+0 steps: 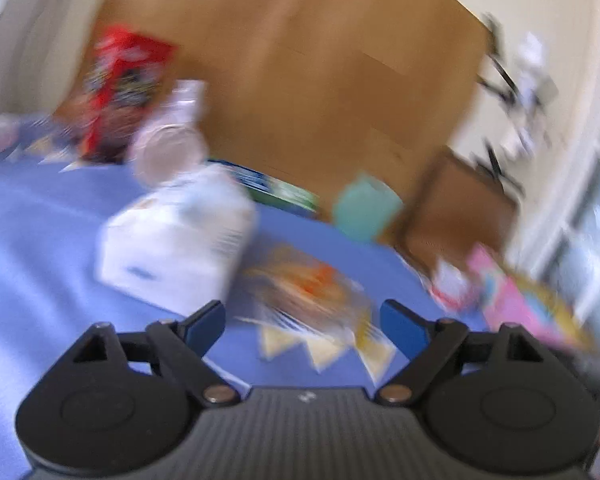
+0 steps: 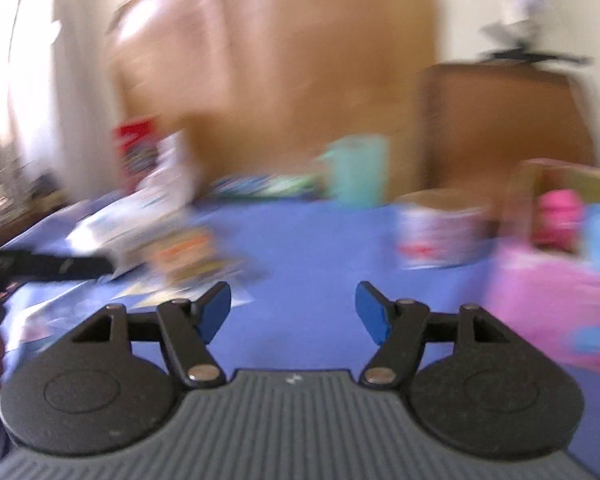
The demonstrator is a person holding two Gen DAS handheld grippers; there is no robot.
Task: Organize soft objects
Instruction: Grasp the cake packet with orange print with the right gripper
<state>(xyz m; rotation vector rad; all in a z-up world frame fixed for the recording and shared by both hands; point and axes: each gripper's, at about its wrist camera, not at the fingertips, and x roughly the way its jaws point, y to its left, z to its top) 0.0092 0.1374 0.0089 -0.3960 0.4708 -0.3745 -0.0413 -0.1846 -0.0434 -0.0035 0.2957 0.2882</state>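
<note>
A home room is being shown: a blue cloth (image 2: 300, 240) is being spread over a table, with snack packets (image 1: 120, 80), a white tissue pack (image 1: 172, 248) and a mint cup (image 2: 356, 172) being kept before a far wooden wardrobe (image 1: 300, 80).

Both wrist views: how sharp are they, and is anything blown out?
Left wrist view: the left gripper is sharp and open, but the white pack, red bag and blue cloth are smeared by motion blur. Right wrist view: the right gripper is crisp and open, the teal cup and pink item streak sideways, and the upper left edge is overexposed.
</note>
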